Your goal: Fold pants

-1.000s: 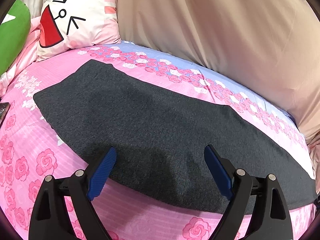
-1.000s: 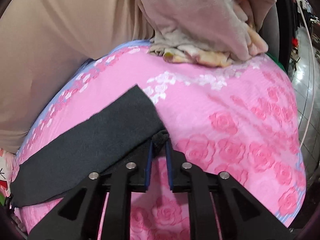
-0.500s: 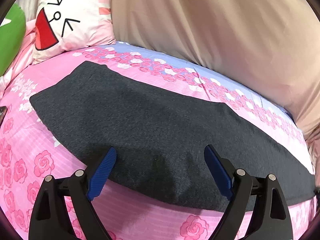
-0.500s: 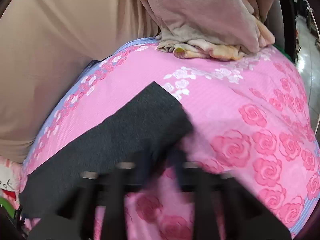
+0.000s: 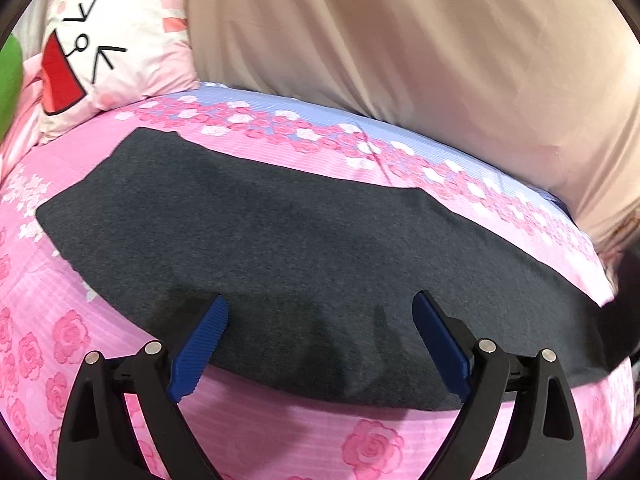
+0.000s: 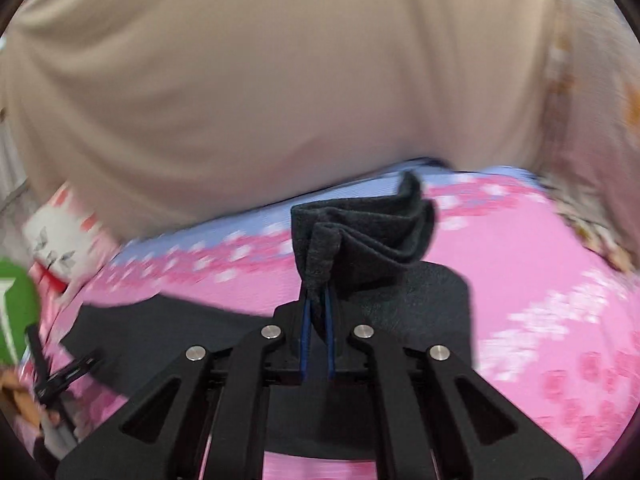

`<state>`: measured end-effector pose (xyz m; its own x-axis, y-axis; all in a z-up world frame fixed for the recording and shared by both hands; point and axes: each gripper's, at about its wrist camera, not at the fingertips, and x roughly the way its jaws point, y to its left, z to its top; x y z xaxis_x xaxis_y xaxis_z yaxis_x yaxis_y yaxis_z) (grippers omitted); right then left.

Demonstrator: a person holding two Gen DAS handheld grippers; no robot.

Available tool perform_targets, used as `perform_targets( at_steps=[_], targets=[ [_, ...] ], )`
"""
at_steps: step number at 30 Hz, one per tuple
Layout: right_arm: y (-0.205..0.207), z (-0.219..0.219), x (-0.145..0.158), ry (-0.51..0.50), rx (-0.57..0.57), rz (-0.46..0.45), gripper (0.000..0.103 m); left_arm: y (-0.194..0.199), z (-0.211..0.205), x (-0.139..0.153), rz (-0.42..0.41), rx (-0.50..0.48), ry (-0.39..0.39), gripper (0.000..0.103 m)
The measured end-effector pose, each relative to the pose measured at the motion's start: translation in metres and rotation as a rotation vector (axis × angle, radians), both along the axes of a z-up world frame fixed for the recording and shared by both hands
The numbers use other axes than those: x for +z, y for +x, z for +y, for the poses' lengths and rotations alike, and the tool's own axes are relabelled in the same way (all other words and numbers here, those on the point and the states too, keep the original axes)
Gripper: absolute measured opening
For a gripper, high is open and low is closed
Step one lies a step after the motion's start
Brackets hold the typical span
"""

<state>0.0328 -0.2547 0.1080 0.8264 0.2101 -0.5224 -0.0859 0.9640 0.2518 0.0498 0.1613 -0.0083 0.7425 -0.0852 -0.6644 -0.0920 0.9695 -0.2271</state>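
From my left wrist view, the pants (image 5: 304,252) lie flat on the pink bedspread (image 5: 360,440), long axis running far left to near right, right end cut off. My left gripper (image 5: 320,320) hovers over their near edge, released and wide apart

From the right wrist view, blurred, my right gripper (image 6: 318,320) is clenched on the pants (image 6: 360,236), a bunched end lifted above the bedspread (image 6: 520,260)
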Motion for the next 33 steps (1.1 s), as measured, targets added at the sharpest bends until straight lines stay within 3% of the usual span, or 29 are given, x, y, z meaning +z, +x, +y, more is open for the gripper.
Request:
perform_targets(
  at_steps=[2, 5, 7, 10, 13, 14, 18, 22, 25, 27, 29, 31, 32, 33],
  targets=[
    [0.012, 0.048, -0.012, -0.031, 0.097, 0.029, 0.004, -0.002, -0.01, 0.003, 0.014, -0.051, -0.046, 0.091],
    [0.026, 0.097, -0.033, -0.055, 0.197, 0.094, 0.004, -0.008, -0.042, 0.006, 0.014, -0.182, -0.199, 0.091],
    [0.033, 0.123, -0.045, -0.089, 0.237, 0.136, 0.004, -0.008, -0.072, 0.005, 0.017, -0.254, -0.172, 0.091],
    [0.039, 0.152, -0.073, -0.153, 0.307, 0.224, 0.008, -0.008, -0.105, 0.0, 0.052, -0.307, -0.007, 0.091],
    [0.035, 0.161, -0.104, -0.184, 0.338, 0.298, 0.013, -0.012, -0.105, 0.001, 0.033, -0.341, -0.025, 0.091],
    [0.027, 0.156, -0.108, -0.168, 0.344, 0.3, 0.013, -0.012, -0.099, 0.001, 0.036, -0.349, -0.053, 0.091],
    [-0.005, 0.115, -0.095, -0.022, 0.319, 0.235, 0.038, 0.002, -0.076, -0.003, 0.093, -0.374, -0.238, 0.091],
    [-0.044, 0.048, -0.075, 0.003, 0.135, 0.14, 0.05, 0.024, -0.08, -0.001, 0.171, -0.397, -0.401, 0.091],
    [-0.06, 0.007, -0.079, 0.013, 0.015, 0.133, 0.05, 0.05, -0.102, -0.001, 0.24, -0.403, -0.433, 0.091],
    [-0.068, -0.012, -0.088, 0.042, -0.032, 0.145, 0.051, 0.066, -0.117, -0.005, 0.275, -0.384, -0.421, 0.091],
    [-0.075, -0.028, -0.1, 0.073, -0.062, 0.159, 0.051, 0.076, -0.133, 0.001, 0.259, -0.385, -0.368, 0.09],
    [-0.08, -0.038, -0.109, 0.082, -0.093, 0.161, 0.051, 0.084, -0.158, 0.005, 0.287, -0.464, -0.324, 0.024],
    [-0.08, -0.041, -0.111, 0.083, -0.103, 0.16, 0.051, 0.086, -0.165, 0.011, 0.291, -0.48, -0.293, 0.005],
    [-0.083, -0.045, -0.111, 0.094, -0.111, 0.156, 0.051, 0.082, -0.17, 0.026, 0.237, -0.486, -0.274, 0.006]
  ],
)
